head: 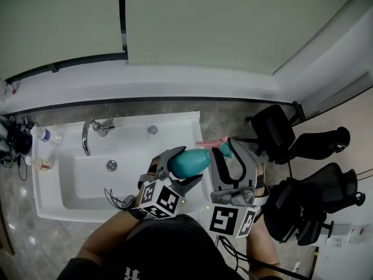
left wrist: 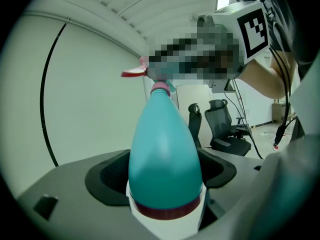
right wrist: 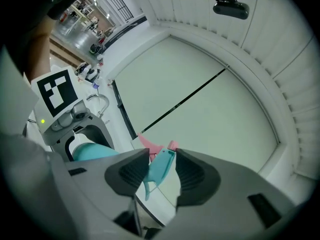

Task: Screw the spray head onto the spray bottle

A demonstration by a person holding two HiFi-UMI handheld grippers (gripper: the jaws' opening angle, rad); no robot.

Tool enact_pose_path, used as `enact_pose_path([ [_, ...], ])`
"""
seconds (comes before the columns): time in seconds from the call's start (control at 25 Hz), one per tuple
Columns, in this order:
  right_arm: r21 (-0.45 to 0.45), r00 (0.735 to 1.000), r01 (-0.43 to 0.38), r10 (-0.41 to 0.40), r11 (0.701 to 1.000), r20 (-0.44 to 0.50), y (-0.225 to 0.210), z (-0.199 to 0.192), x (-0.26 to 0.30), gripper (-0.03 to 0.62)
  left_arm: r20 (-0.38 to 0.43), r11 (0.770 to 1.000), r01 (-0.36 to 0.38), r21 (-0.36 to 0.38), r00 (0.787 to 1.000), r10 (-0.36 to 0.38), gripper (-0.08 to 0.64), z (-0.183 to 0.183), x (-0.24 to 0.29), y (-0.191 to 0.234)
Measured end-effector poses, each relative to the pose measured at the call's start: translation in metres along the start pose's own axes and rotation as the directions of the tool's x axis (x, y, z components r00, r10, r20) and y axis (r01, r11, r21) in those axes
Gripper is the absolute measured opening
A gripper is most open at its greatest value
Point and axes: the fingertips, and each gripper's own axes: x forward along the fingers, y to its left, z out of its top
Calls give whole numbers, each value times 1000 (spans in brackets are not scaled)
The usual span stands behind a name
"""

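Observation:
A teal spray bottle (head: 189,162) with a dark red band near its base lies in my left gripper (head: 175,169), whose jaws are shut round its body (left wrist: 165,154). The bottle's neck points right, toward my right gripper (head: 230,156). That gripper is shut on the teal and pink spray head (right wrist: 161,165), which sits at the bottle's pink neck (left wrist: 160,87). The pink trigger (head: 207,143) sticks out to the upper left of the head. Both grippers hover over the right edge of the white sink (head: 180,124).
A chrome tap (head: 93,130) stands at the sink's back left, a drain (head: 111,165) in its basin. Small bottles (head: 42,136) sit on the counter at the left. Black office chairs (head: 303,150) stand on the right. A pale wall lies beyond.

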Motion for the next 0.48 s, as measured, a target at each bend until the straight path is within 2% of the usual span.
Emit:
enact_pose_path([
  [0.28, -30, 999, 16, -17, 999, -46, 5, 7, -7, 153, 37, 1000, -25, 10, 999, 25, 396, 4, -4, -5],
  [0.36, -8, 998, -14, 13, 1000, -69, 7, 6, -9, 153, 50, 998, -41, 41, 998, 39, 396, 5, -4, -7],
  [0.48, 74, 992, -77, 84, 994, -94, 7, 7, -15, 153, 58, 996, -57, 71, 997, 53, 396, 6, -4, -10],
])
